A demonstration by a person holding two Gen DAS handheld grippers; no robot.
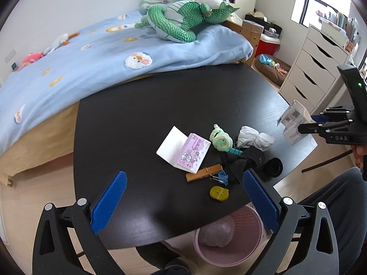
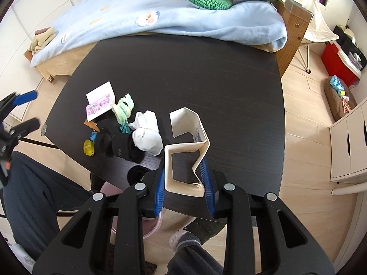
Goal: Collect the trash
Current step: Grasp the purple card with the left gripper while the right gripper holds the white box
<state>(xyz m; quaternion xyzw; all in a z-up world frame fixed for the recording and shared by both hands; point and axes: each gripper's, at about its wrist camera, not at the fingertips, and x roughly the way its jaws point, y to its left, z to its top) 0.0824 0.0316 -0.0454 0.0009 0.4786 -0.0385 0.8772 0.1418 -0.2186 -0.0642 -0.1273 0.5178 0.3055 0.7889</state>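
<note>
My right gripper (image 2: 184, 171) is shut on an empty white cardboard box (image 2: 187, 151), squashed between its blue pads, above the near edge of the black table (image 2: 195, 73). It also shows in the left wrist view (image 1: 294, 120). My left gripper (image 1: 183, 197) is open and empty above the table's near edge. A pink waste bin (image 1: 229, 233) stands on the floor under that edge. On the table lie a purple card (image 1: 193, 153), a green fuzzy coil (image 1: 221, 138), a white sock bundle (image 1: 255, 137), black socks (image 1: 243, 160), a wooden clip (image 1: 204, 171), a blue binder clip (image 1: 221, 178) and a yellow tape roll (image 1: 219, 193).
A bed with a blue blanket (image 1: 103, 57) and a green plush toy (image 1: 181, 20) borders the table's far side. White drawers (image 1: 314, 59) stand at the right. The person's legs (image 2: 39, 194) are at the table's near side.
</note>
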